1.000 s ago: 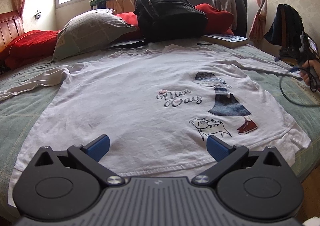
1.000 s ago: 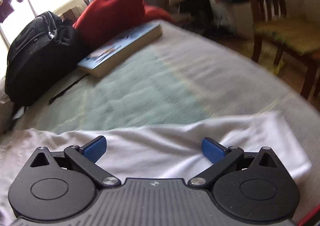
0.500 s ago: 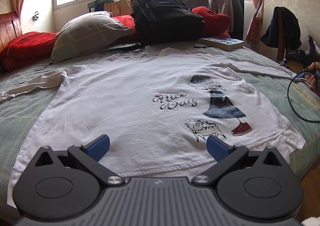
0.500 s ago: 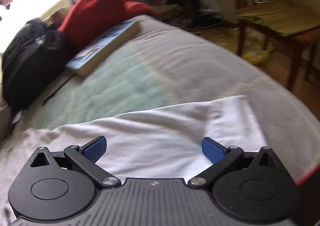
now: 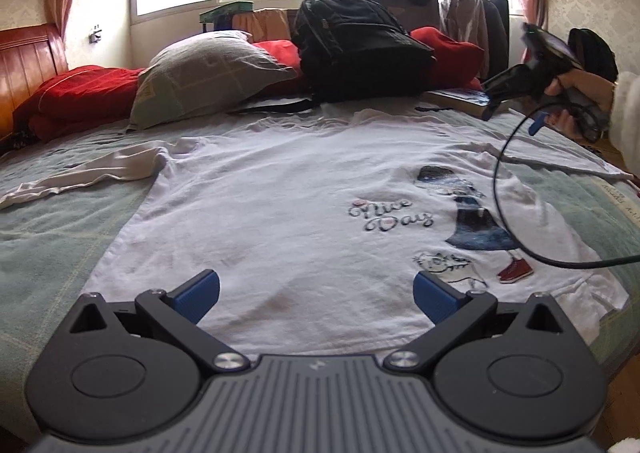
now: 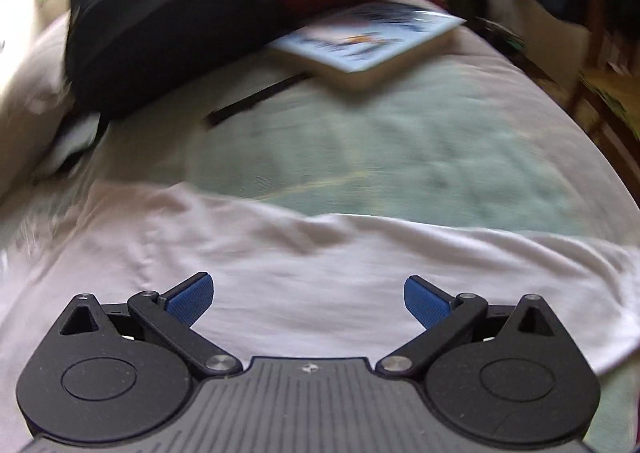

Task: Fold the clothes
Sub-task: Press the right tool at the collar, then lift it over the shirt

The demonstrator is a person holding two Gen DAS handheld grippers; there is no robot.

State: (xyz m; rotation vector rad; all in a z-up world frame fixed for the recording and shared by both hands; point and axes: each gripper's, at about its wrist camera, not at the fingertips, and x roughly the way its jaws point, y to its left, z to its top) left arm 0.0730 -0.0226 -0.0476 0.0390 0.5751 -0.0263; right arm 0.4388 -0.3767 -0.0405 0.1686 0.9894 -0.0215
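Observation:
A white long-sleeved shirt [image 5: 280, 205] with a "Nice Day" print lies flat, front up, on the green bed cover. My left gripper [image 5: 316, 291] hangs open just above its hem, nothing between the blue pads. In the left wrist view the right gripper [image 5: 516, 109], held by a hand, floats open over the shirt's right sleeve near the book. In the blurred right wrist view my right gripper [image 6: 309, 295] is open over that white sleeve [image 6: 360, 265], which runs across the frame; its cuff end lies to the right.
A black backpack [image 5: 360, 45], grey pillow [image 5: 208, 73], red bedding [image 5: 76, 97] and a book [image 6: 372, 41] crowd the head of the bed. A black cable [image 5: 504, 205] loops over the shirt's right side. A wooden chair [image 6: 600, 93] stands past the bed's right edge.
The right gripper has swung left and up along the sleeve, from the cuff toward the book and backpack. The left gripper has drifted slightly; both have stayed open.

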